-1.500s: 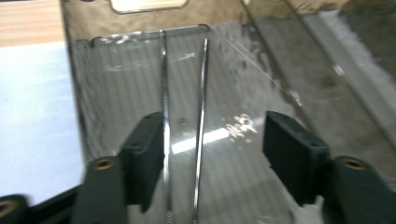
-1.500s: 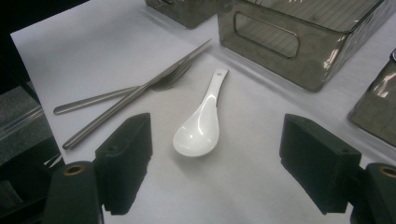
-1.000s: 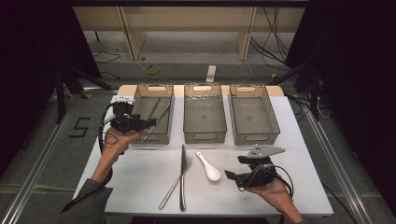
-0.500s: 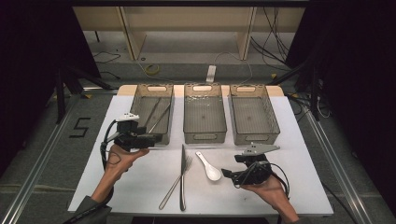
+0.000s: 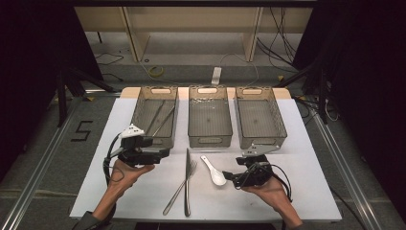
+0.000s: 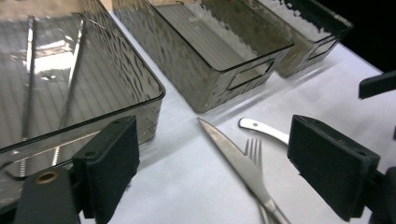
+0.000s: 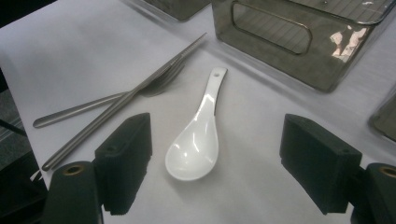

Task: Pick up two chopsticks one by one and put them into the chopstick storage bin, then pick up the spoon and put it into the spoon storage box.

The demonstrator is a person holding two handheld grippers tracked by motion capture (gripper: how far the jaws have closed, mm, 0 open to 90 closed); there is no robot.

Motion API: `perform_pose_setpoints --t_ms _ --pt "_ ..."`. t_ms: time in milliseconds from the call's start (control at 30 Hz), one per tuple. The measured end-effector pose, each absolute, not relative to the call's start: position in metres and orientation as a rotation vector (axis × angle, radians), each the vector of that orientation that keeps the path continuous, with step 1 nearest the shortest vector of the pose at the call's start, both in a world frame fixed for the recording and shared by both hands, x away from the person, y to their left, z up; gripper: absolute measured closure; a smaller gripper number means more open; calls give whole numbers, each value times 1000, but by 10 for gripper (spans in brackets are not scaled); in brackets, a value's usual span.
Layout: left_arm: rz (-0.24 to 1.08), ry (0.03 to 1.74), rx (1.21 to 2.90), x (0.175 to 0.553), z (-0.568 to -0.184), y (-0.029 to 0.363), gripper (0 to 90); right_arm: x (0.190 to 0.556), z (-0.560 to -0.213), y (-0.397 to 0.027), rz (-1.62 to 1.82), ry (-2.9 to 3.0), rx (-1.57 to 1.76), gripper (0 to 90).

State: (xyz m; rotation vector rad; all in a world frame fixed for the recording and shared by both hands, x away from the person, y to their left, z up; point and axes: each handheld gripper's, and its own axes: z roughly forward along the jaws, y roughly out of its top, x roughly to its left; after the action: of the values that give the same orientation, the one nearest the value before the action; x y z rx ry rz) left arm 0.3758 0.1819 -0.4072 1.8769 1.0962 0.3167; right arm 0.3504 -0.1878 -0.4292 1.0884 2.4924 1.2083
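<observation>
A knife (image 5: 186,175) and a fork (image 5: 180,188) lie crossed on the white table (image 5: 306,158), with a white ceramic spoon (image 5: 214,171) just to their right. My left gripper (image 5: 166,154) is low in front of the left bin (image 5: 154,89), aimed at the cutlery. Its jaws have just been opening and stand wide with nothing between them. In the left gripper view (image 6: 219,156) the knife (image 6: 231,156) and fork (image 6: 254,150) lie just ahead. My right gripper (image 7: 217,161) is open, its jaws on either side of the spoon (image 7: 196,140) without touching it.
Three smoky clear bins stand in a row at the back: the left holds metal chopsticks (image 5: 160,117), while the middle (image 5: 209,140) and right (image 5: 261,139) bins look bare. Dark floor, cables and a shelf frame lie beyond the table.
My left gripper has come back from over the left bin toward the near side and down, stopping in front of it. The right gripper and the cutlery have stayed put.
</observation>
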Motion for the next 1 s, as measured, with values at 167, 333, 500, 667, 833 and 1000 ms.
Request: perform_pose_setpoints --t_ms 167,333,500,667,833,1000 --pt "296 1088 1868 371 -410 183 163 355 -431 -182 1188 2504 1077 263" --pt "291 1085 1870 367 -411 184 163 359 -431 -176 1180 2510 1080 263" --pt "291 1087 1863 364 -412 185 163 361 -432 -174 1167 2523 1076 263" --pt "304 1072 1859 361 -412 184 163 366 -433 -173 1136 2525 1070 268" --pt "307 1059 1855 357 -413 182 163 373 -432 -170 1110 2532 1068 270" --pt "282 1043 1863 353 -416 181 159 385 -433 -158 1073 2554 1064 278"
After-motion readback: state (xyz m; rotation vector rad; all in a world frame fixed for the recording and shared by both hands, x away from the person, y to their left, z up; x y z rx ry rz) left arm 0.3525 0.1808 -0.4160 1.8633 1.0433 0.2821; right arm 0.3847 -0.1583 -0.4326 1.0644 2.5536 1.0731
